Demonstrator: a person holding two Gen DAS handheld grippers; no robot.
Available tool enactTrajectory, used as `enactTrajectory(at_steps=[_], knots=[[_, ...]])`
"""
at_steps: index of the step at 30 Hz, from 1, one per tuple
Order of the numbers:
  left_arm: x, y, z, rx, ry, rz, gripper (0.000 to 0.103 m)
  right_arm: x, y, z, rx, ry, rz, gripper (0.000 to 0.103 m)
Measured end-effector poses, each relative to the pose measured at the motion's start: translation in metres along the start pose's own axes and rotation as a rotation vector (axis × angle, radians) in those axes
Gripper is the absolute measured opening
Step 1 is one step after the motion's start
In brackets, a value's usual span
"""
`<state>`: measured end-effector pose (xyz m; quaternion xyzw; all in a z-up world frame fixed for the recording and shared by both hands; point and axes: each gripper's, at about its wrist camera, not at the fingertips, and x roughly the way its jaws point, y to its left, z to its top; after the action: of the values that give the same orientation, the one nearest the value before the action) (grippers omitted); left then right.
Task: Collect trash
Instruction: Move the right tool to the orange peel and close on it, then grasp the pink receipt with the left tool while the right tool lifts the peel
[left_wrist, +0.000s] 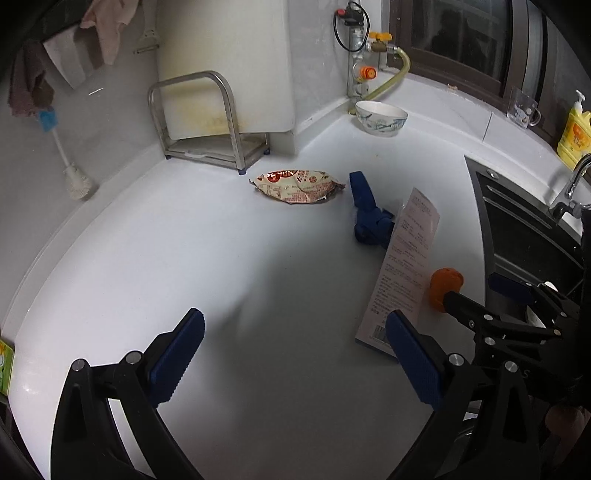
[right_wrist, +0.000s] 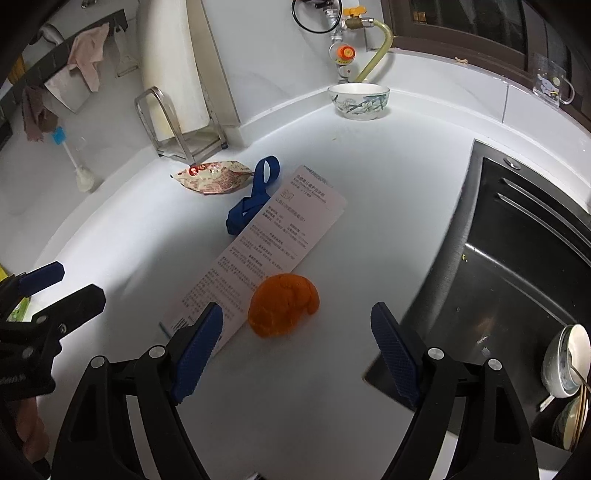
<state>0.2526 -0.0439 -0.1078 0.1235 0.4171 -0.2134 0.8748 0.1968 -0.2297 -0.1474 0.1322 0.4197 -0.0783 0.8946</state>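
Ahead of the grippers: one wrapper (right_wrist: 213, 178), one blue strap (right_wrist: 251, 199), one paper sheet (right_wrist: 266, 243), one orange peel (right_wrist: 282, 304), one bowl (right_wrist: 358, 100), one glass mug (right_wrist: 552, 85), one brush (left_wrist: 70, 162).

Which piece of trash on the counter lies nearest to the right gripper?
The orange peel, just ahead of the open right gripper; it lies against the paper slip.

Dim, cool light; soft shadow on the surface (left_wrist: 280, 295) between the jaws (fisheye bends edges), slight blur.
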Motion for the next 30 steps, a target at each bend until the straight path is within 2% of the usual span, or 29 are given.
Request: enactTrajectory(at_steps=[10, 14, 16, 18, 21, 24, 30], knots=[[0.019, 0.003, 0.001, -0.008, 0.023, -0.015, 0.097, 0.018, 0.002, 0.001, -0.014, 0.017, -0.031, 0.078], [0.022, 0.001, 0.0, -0.005, 0.026, -0.026, 0.097, 0.021, 0.002, 0.002, -0.012, 0.035, -0.013, 0.061], [0.023, -0.001, 0.0, -0.003, 0.027, -0.031, 0.097, 0.023, 0.002, 0.002, -0.004, 0.051, 0.015, 0.056], [0.024, -0.003, 0.0, -0.001, 0.03, -0.033, 0.097, 0.024, 0.004, 0.002, -0.009, 0.061, 0.038, 0.041], [0.023, -0.006, 0.001, 0.005, 0.027, -0.043, 0.097, 0.022, 0.01, 0.002, -0.027, 0.054, 0.034, 0.03], [0.022, -0.011, 0.003, 0.015, 0.018, -0.05, 0.097, 0.018, 0.005, 0.001, -0.004, 0.051, 0.043, 0.025], [0.026, -0.022, 0.005, 0.038, 0.015, -0.075, 0.097, 0.001, -0.021, -0.001, 0.08, 0.024, 0.022, 0.022]])
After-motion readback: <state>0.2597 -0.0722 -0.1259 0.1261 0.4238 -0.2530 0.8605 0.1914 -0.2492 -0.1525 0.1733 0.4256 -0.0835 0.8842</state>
